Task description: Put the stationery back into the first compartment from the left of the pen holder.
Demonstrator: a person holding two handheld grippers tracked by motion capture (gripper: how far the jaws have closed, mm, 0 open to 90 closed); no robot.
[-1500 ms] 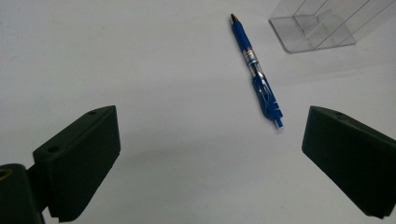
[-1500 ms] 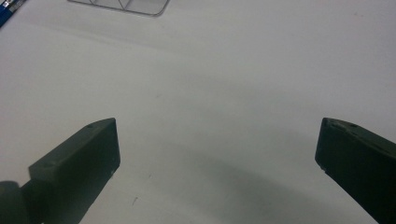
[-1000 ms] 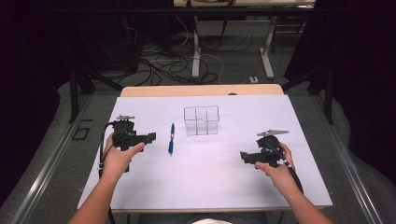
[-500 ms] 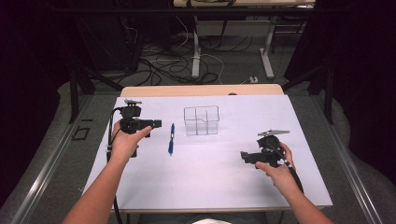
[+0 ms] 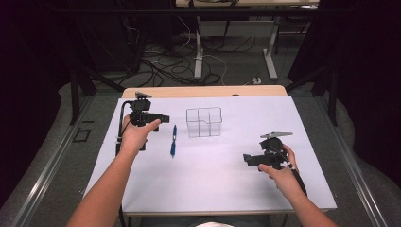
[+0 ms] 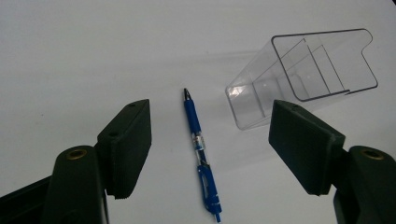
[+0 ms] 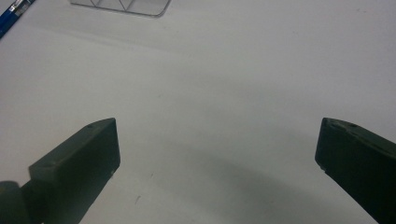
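On the white table [image 5: 213, 179], bare surface stretches across the near half and the right side. A blue pen [image 5: 173, 141] and a clear divided box [image 5: 204, 122] just to its right stand in the far middle, a narrow gap between them.

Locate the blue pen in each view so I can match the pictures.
High view: blue pen lies left of centre, between the left gripper and the clear divided box.
Left gripper view: centre, between the open jaws.
Right gripper view: top-left corner, its end cut off.
Shared landmark: the clear divided box beside it.
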